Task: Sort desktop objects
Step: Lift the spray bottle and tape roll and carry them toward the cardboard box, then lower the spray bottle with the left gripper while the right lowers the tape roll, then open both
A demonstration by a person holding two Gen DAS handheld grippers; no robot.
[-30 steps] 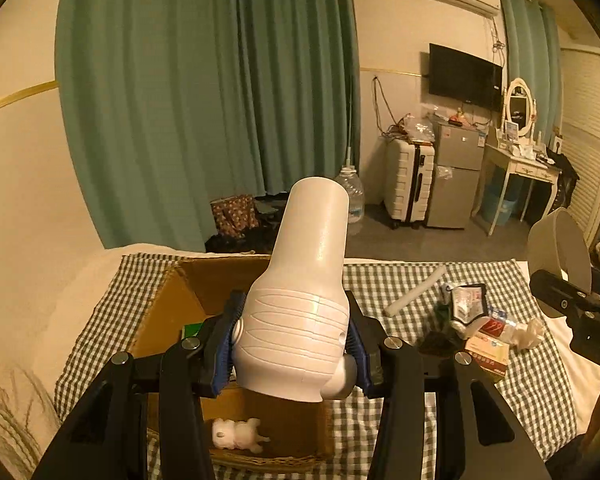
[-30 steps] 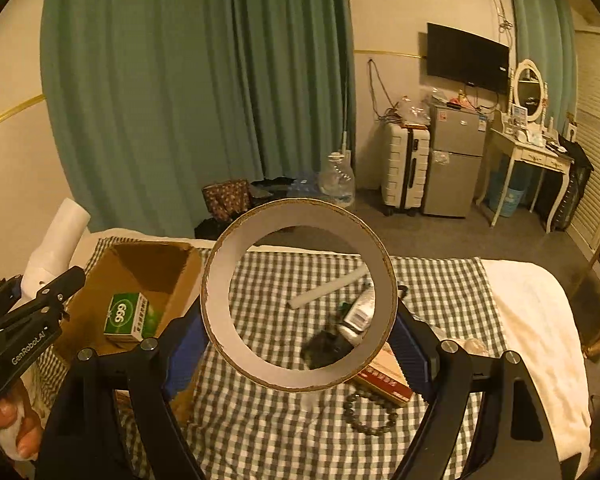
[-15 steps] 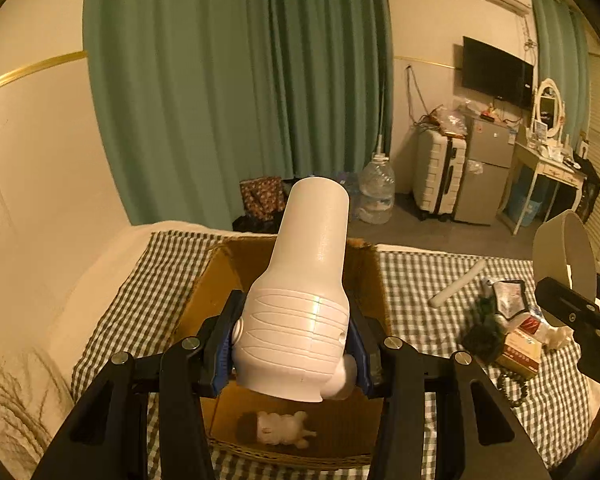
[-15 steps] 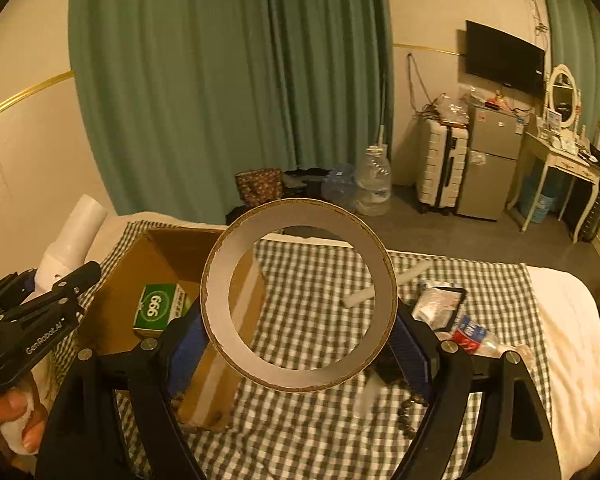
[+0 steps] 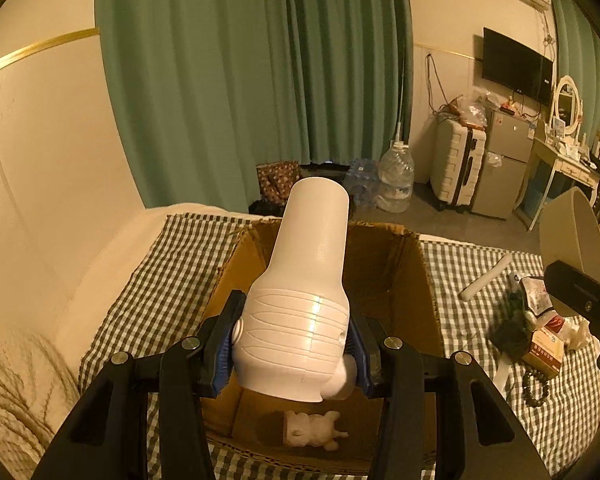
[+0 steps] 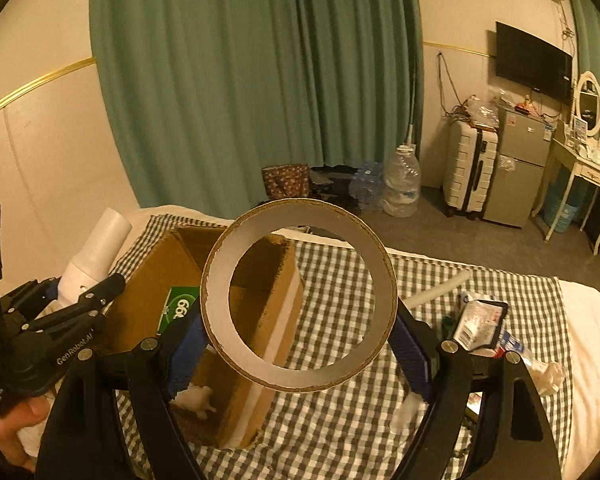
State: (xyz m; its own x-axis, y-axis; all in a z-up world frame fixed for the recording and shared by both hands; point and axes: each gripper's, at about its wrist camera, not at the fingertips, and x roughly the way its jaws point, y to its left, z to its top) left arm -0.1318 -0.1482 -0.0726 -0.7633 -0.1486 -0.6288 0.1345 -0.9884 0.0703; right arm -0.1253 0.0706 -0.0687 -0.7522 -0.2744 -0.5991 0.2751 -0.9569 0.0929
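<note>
My left gripper (image 5: 296, 350) clamps the white plastic bottle (image 5: 306, 292) above the brown cardboard box (image 5: 416, 280), my right gripper (image 6: 300, 344) pinches the cardboard tape ring (image 6: 299, 295) just beside it, and clutter (image 5: 536, 332) on the checked cloth awaits sorting.

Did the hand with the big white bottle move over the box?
Yes. The left gripper carried the white bottle left, now centred over the cardboard box.

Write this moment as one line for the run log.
left hand-held gripper: holds white bottle above cardboard box | right hand-held gripper: holds tape ring
</note>
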